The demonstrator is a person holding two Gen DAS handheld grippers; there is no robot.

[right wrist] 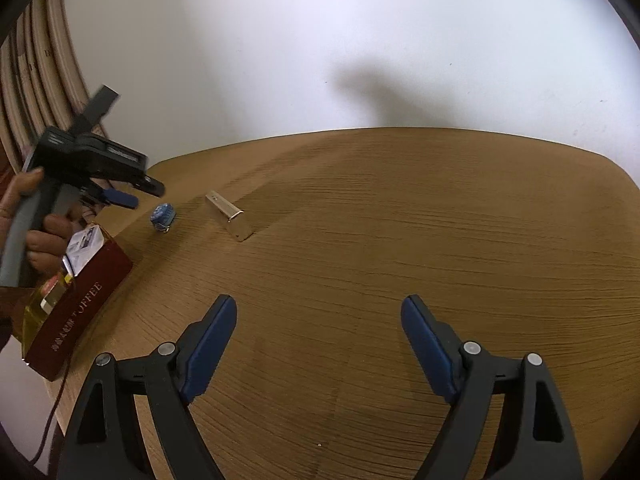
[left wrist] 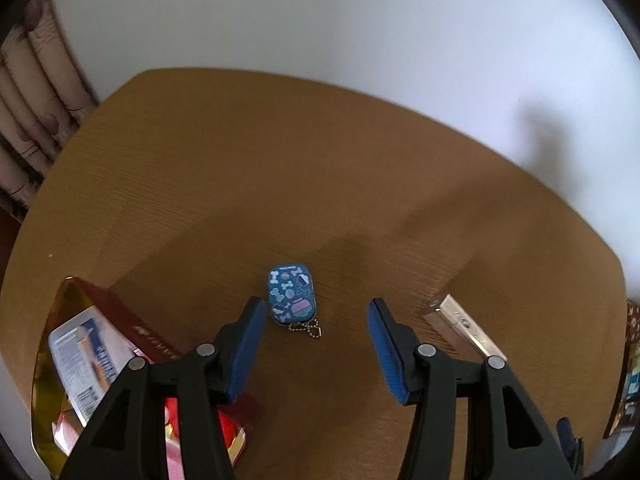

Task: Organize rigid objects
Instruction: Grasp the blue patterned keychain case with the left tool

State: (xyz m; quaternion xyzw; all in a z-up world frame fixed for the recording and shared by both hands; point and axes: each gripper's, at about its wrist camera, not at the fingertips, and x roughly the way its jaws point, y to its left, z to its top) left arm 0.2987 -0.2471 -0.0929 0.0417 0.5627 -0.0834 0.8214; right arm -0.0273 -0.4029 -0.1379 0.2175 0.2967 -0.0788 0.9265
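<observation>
A small blue tin [left wrist: 291, 294] with bone prints and a bead chain lies on the wooden table [left wrist: 240, 160], just ahead of my open, empty left gripper [left wrist: 317, 312]. A shiny silver box [left wrist: 464, 326] lies to its right. A dark red toffee box [left wrist: 100, 360] holding packets sits at the left. In the right wrist view the blue tin [right wrist: 161, 215], silver box [right wrist: 229, 216] and toffee box [right wrist: 80, 304] lie far left. The left gripper [right wrist: 120, 196] hovers over the tin there. My right gripper [right wrist: 318, 308] is open and empty above bare table [right wrist: 440, 220].
A white wall [right wrist: 320, 40] backs the table. Beige patterned curtains [left wrist: 32, 100] hang at the far left. The table's rounded edge runs close behind the toffee box. A cable [right wrist: 56, 408] hangs off the table's left edge.
</observation>
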